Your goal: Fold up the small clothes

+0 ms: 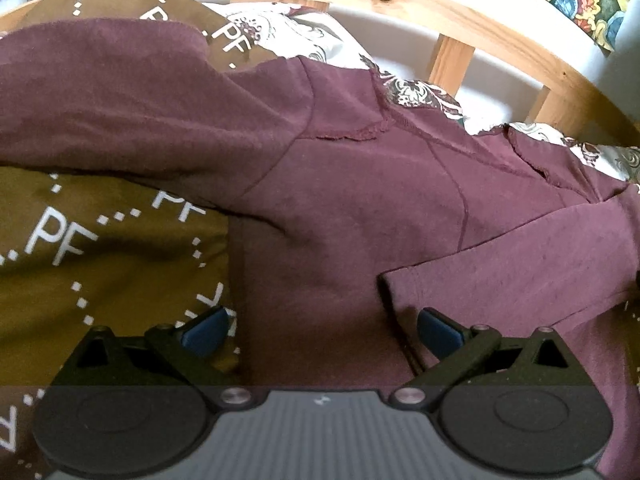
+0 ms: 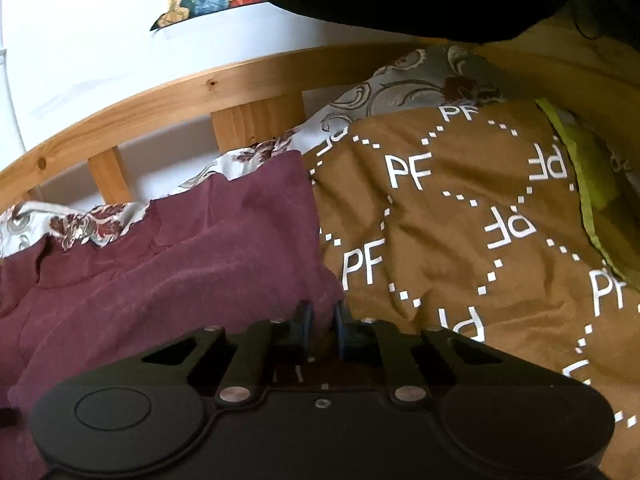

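You are working on a bed, and its cover is a brown blanket (image 2: 460, 240) printed with white "PF" letters and dotted diamonds; it fills everything to the right of your right gripper (image 2: 320, 320) and lies left of your left gripper (image 1: 320, 326). The maroon shirt (image 1: 340, 184) is spread flat on that blanket, running ahead of your left fingers and off to both sides, with one sleeve folded across so its cuff ends just ahead of the right-hand fingertip. Your left fingers stand wide apart with only flat cloth between them, pressing on nothing. Your right fingers are nearly together, pinched on the shirt's edge where it meets the blanket. Beyond the shirt, further ahead of both grippers, a white floral sheet (image 1: 416, 92) shows, then the slatted pine bed frame (image 1: 452, 20) curving across the view, with a pale wall behind it. A bright patterned cloth (image 1: 588, 0) hangs at the far upper right of your left view, and a lime-green edge (image 2: 588, 184) peeks out far right of your right fingers
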{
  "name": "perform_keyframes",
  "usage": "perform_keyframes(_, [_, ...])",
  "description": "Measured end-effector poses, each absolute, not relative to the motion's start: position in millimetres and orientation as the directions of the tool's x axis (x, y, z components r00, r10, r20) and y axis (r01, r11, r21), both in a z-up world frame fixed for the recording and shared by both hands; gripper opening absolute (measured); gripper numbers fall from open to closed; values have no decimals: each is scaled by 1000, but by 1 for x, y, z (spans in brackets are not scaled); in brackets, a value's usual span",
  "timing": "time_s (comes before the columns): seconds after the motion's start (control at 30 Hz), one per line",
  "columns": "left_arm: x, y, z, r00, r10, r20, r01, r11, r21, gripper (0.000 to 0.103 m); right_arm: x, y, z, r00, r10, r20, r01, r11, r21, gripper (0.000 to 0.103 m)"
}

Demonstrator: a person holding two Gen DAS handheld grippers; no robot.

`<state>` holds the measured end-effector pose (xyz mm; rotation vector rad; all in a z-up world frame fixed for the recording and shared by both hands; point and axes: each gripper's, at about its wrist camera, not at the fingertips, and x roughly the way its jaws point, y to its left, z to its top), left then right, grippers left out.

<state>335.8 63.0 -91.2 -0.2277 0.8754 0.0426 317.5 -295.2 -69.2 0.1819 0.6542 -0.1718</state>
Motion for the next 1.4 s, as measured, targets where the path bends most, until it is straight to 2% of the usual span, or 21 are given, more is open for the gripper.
perform_keyframes(0.07, [332, 67, -83, 649, -53, -759, -147, 970, -194, 102, 316, -291, -69, 785, -106, -611, 204, 974, 94, 14])
perform_keyframes(0.13, [325, 76, -70, 674, -51, -737, -166, 962, -218, 102, 311, -287, -65, 788, -109, -606, 198, 977, 81, 27])
perform_keyframes(0.17, [321, 81, -63, 688, -42, -725, -178, 958, -225, 102, 306, -284, -61, 795, -106, -598, 193, 978, 83, 29])
perform_keyframes(0.27, [311, 98, -42, 720, 28, -693, -239, 948, -210, 102, 293, -272, -47, 815, -99, -571, 166, 984, 67, 44])
perform_keyframes(0.33, [303, 113, -30, 726, 96, -681, -291, 940, -178, 102, 282, -260, -37, 834, -73, -547, 125, 990, 59, 61])
perform_keyframes(0.37, [297, 122, -25, 722, 131, -679, -320, 934, -161, 102, 275, -252, -33, 844, -54, -533, 102, 993, 60, 65])
perform_keyframes(0.43, [283, 143, -17, 712, 197, -674, -387, 911, -143, 102, 264, -238, -26, 856, -7, -517, 57, 995, 80, 81])
perform_keyframes(0.6, [246, 210, 5, 698, 242, -674, -498, 840, -215, 102, 240, -198, -14, 873, 129, -471, -116, 992, 57, 99])
perform_keyframes(0.73, [224, 255, 17, 705, 287, -649, -538, 812, -225, 103, 228, -170, -7, 880, 198, -432, -230, 973, -22, 102])
perform_keyframes(0.83, [227, 287, 17, 609, 376, -698, -628, 766, -135, 102, 224, -154, -10, 873, 235, -428, -294, 953, -76, 102])
perform_keyframes(0.9, [228, 309, 17, 558, 402, -726, -678, 725, -119, 102, 222, -145, -15, 867, 252, -430, -324, 940, -102, 102])
perform_keyframes(1.07, [233, 349, 3, 549, 369, -750, -755, 605, -255, 102, 215, -135, -28, 864, 255, -433, -362, 913, -186, 102])
perform_keyframes(1.17, [226, 360, -8, 526, 423, -738, -820, 482, -309, 102, 216, -139, -31, 863, 252, -439, -363, 912, -189, 102])
perform_keyframes(1.3, [217, 366, -18, 522, 469, -713, -850, 355, -389, 90, 220, -147, -34, 865, 240, -441, -343, 923, -171, 102])
perform_keyframes(1.37, [214, 364, -18, 526, 492, -694, -850, 334, -407, 77, 221, -150, -36, 867, 236, -439, -336, 927, -165, 102])
perform_keyframes(1.4, [212, 362, -19, 537, 499, -680, -844, 330, -424, 62, 221, -151, -37, 867, 233, -440, -333, 928, -165, 102])
